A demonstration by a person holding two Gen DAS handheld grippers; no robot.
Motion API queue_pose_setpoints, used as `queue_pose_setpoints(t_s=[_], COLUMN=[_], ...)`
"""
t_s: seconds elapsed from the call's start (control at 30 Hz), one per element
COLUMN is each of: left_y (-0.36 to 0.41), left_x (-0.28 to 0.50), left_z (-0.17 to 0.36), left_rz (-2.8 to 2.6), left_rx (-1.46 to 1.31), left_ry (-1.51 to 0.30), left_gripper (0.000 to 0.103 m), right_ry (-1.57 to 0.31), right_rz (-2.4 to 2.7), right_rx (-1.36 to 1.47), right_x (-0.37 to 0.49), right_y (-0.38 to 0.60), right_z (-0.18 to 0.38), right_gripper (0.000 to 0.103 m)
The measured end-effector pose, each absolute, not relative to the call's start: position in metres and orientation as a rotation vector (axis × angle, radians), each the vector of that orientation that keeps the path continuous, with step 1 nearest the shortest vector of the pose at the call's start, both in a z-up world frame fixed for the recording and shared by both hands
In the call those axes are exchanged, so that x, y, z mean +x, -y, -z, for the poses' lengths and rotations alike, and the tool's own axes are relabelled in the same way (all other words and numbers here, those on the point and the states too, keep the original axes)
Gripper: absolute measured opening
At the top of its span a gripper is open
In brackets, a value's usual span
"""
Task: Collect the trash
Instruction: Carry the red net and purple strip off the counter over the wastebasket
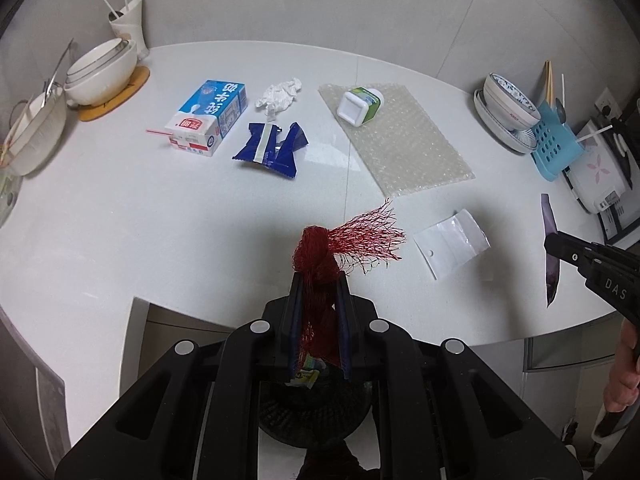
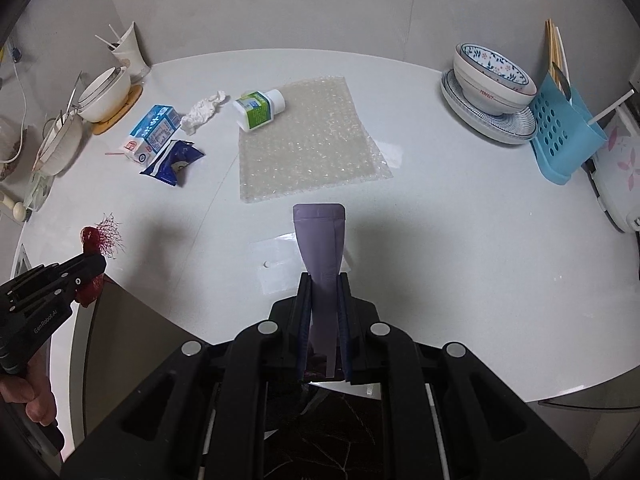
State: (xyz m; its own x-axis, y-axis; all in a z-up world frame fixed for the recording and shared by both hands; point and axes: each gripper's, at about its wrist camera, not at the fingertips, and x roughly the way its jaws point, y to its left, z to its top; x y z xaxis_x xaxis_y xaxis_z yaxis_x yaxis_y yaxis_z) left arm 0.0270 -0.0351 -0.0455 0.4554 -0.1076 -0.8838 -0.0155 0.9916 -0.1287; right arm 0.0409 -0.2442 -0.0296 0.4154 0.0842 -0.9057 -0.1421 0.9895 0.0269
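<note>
My left gripper (image 1: pixel 319 280) is shut on a red mesh net bag (image 1: pixel 352 238), held above the white table's (image 1: pixel 160 220) front edge; the same net bag (image 2: pixel 100 238) shows at the left of the right wrist view. My right gripper (image 2: pixel 324 280) is shut on a purple pouch (image 2: pixel 320 236), which also hangs at the right edge as a purple pouch (image 1: pixel 550 248). On the table lie a milk carton (image 1: pixel 212 118), a crumpled tissue (image 1: pixel 280 96), a blue wrapper (image 1: pixel 272 148), a small white bottle (image 1: pixel 360 106) on bubble wrap (image 1: pixel 404 148), and a clear plastic bag (image 1: pixel 452 242).
Stacked white bowls (image 1: pixel 100 72) and a paper cup (image 1: pixel 128 26) stand at the back left. A patterned bowl on plates (image 2: pixel 492 76) and a blue rack (image 2: pixel 564 128) stand at the right. A dark bin (image 1: pixel 316 412) sits below the table's front edge.
</note>
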Motion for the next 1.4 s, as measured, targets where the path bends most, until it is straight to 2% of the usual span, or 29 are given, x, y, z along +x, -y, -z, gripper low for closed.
queue_pose_setpoints(t_s=[0.77,1.4], left_y=[0.012,0.003], left_x=[-0.059,-0.104], left_z=[0.057,0.105], left_rz=[0.066,0.04], left_rx=[-0.145,-0.185], left_ry=[-1.102,-1.165], left_gripper=[0.014,0.014], right_ry=[-1.129,-1.156], right_rz=[-0.217,-0.324], right_rx=[-0.088,-0.166], right_x=[-0.027,-0.064], right_y=[0.205,0.178], right_z=[0.04,0.085], right_gripper=[0.012,0.012])
